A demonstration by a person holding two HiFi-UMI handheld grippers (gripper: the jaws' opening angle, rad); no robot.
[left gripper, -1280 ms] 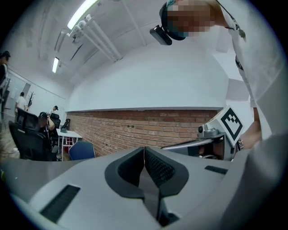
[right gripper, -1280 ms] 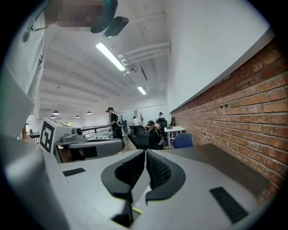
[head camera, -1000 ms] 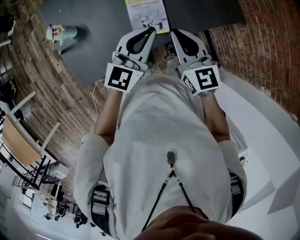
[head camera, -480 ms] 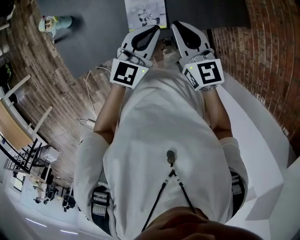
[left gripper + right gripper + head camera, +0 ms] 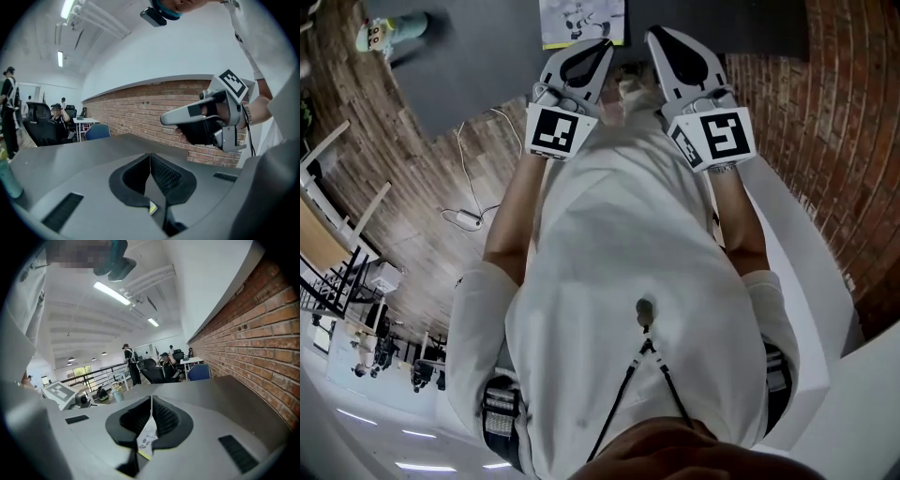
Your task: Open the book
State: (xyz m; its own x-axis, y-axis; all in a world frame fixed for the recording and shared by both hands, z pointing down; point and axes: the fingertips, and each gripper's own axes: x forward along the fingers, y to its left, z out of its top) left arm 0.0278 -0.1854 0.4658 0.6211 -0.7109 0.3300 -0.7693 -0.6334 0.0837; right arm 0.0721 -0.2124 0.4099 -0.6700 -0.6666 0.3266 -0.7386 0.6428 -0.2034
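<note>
The closed book (image 5: pixel 581 21) is seen lying flat on the dark table (image 5: pixel 478 66), just beyond the left gripper (image 5: pixel 602 43) and right gripper (image 5: pixel 654 35), both held side by side with jaws clenched on nothing. A teal figure (image 5: pixel 380 33) is set well apart to the left, and a brick wall (image 5: pixel 844 112) is seen at the right.

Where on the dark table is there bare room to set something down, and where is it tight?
Bare: the table stretch between the teal figurine and the book, and the strip right of the book toward the brick wall. Crowded: the near edge at the book, where the left gripper and right gripper sit, both shut.
</note>
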